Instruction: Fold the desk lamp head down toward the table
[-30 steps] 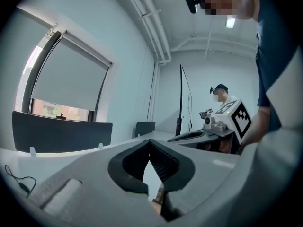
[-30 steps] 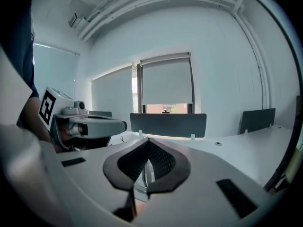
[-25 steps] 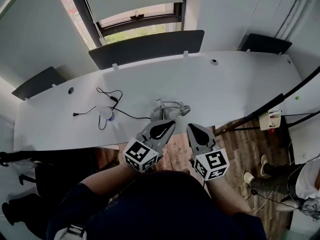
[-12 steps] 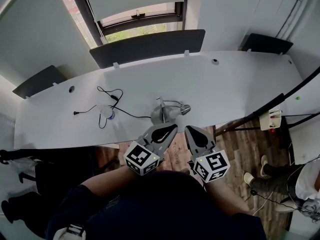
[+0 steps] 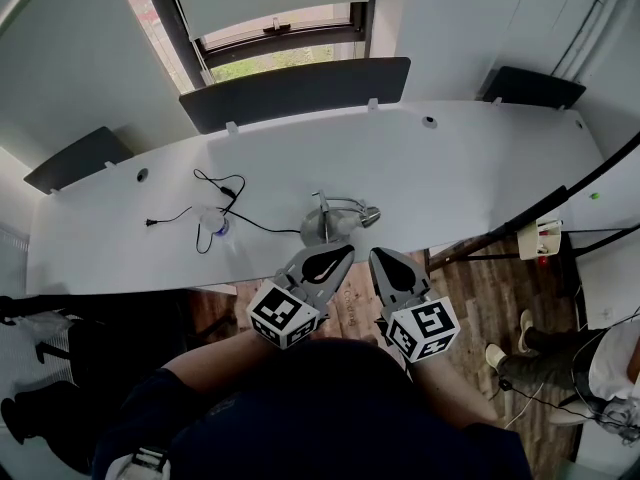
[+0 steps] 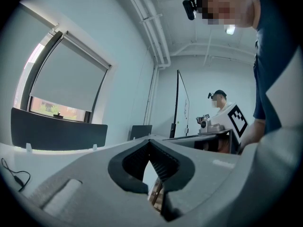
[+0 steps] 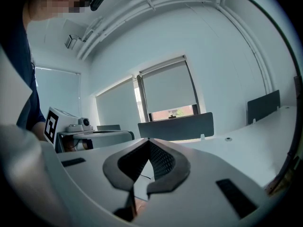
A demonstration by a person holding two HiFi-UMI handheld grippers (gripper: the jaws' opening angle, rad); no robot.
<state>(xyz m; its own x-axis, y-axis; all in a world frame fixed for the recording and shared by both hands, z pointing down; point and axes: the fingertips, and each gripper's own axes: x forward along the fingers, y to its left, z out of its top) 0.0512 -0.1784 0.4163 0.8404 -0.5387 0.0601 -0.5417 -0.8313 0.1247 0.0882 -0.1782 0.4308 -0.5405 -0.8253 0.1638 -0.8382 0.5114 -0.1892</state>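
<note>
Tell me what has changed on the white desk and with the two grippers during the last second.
Nothing visibly changed. The left gripper and the right gripper stay shut and empty at the near edge of the long white desk. The small silver metal desk lamp stands untouched, with the thin black cable lying to its left as before.

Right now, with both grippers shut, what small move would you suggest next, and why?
I would probably open the right gripper and ease it forward toward the lamp head. Both it and the left gripper are shut and empty, near the table edge, and nothing touches the desk lamp yet.
</note>
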